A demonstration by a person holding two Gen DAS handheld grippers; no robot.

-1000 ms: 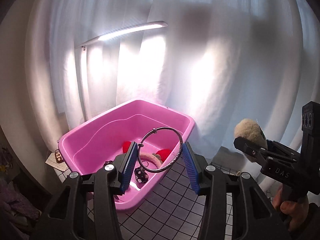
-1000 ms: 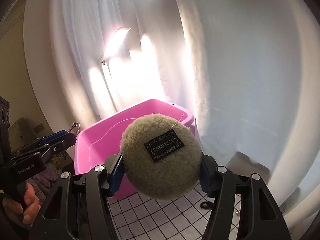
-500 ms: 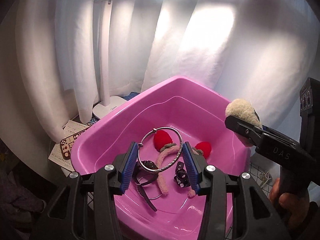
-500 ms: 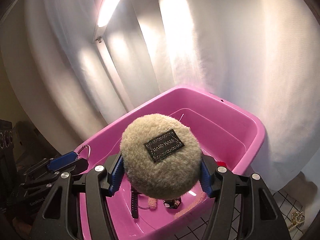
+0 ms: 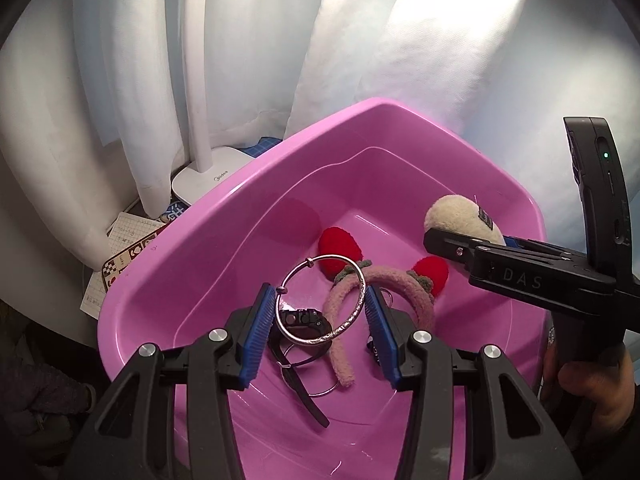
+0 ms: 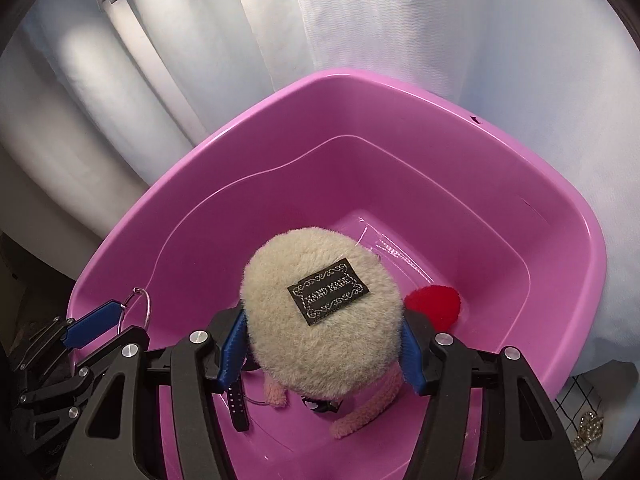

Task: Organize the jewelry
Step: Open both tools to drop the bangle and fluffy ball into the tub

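My left gripper [image 5: 320,320] is shut on a silver bangle [image 5: 347,322] and holds it upright over the pink tub [image 5: 192,248]. My right gripper [image 6: 322,348] is shut on a round beige fluffy piece with a black "hand made" label [image 6: 320,332], also held above the tub [image 6: 560,248]; it shows from the left wrist view [image 5: 460,220] over the tub's right side. In the tub lie a pink fuzzy headband with red ears [image 5: 400,280], a black watch [image 5: 300,320] and a thin ring.
A white desk lamp base [image 5: 208,176] stands behind the tub by the white curtain. Papers and a patterned card [image 5: 124,256] lie at the tub's left. A gold chain piece [image 6: 588,432] lies on the gridded surface to the right.
Both grippers have moved forward and tilted down, from in front of the tub to above its inside. Each still holds its item.
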